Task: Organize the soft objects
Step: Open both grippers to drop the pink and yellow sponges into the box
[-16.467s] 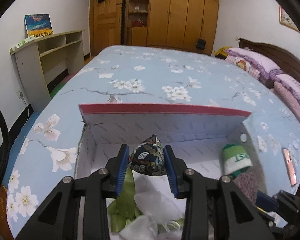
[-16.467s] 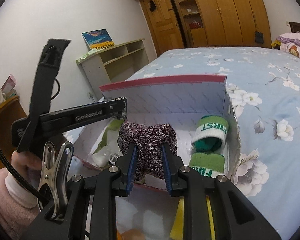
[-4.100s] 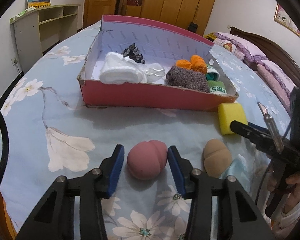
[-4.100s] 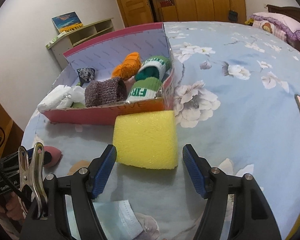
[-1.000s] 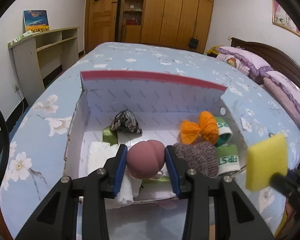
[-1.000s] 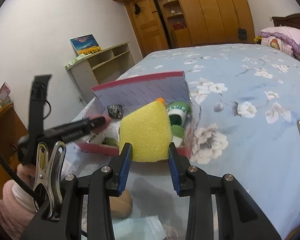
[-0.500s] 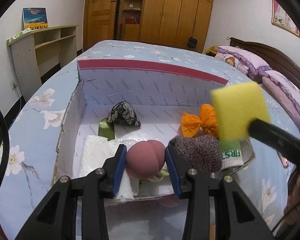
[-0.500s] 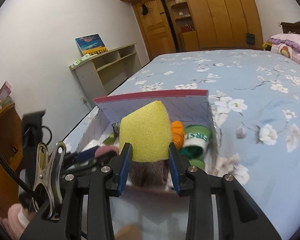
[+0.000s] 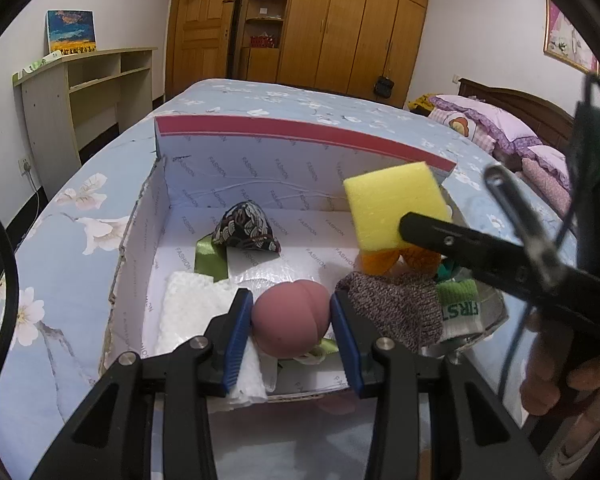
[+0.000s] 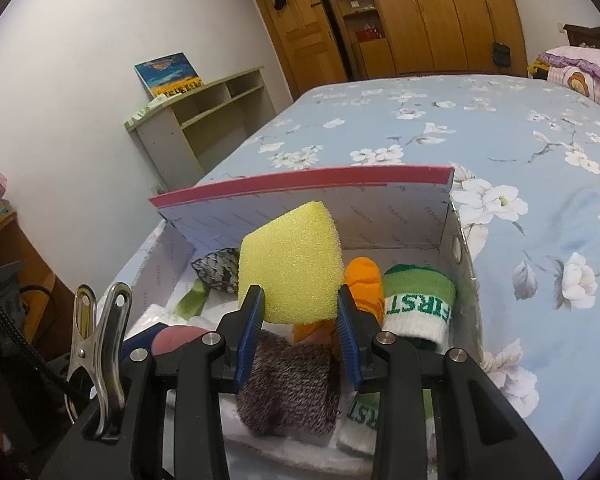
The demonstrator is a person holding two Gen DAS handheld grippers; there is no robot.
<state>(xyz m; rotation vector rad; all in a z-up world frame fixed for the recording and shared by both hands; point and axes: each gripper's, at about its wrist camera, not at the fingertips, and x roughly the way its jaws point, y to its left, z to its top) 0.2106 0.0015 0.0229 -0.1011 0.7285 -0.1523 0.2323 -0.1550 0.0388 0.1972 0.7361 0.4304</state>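
Note:
My left gripper [image 9: 292, 322] is shut on a pink peach-shaped squishy [image 9: 290, 318] and holds it over the near part of the red-rimmed cardboard box [image 9: 300, 130]. My right gripper [image 10: 300, 320] is shut on a yellow sponge [image 10: 290, 268] and holds it above the box [image 10: 300, 184], over the orange knit piece [image 10: 364, 280]. The sponge also shows in the left wrist view [image 9: 396, 204]. Inside the box lie a patterned pouch [image 9: 248, 230], a white cloth [image 9: 196, 312], a purple-grey knit piece [image 9: 396, 312] and green "FIRST" socks [image 10: 418, 304].
The box sits on a bed with a blue flowered sheet [image 10: 500, 128]. A shelf unit [image 9: 84, 84] stands by the left wall. Wooden wardrobes [image 9: 340, 28] are at the back. Purple pillows [image 9: 496, 124] lie at the right.
My right gripper has carried the yellow sponge further in over the box, above the orange piece. My left gripper has held the pink squishy in nearly the same spot over the box.

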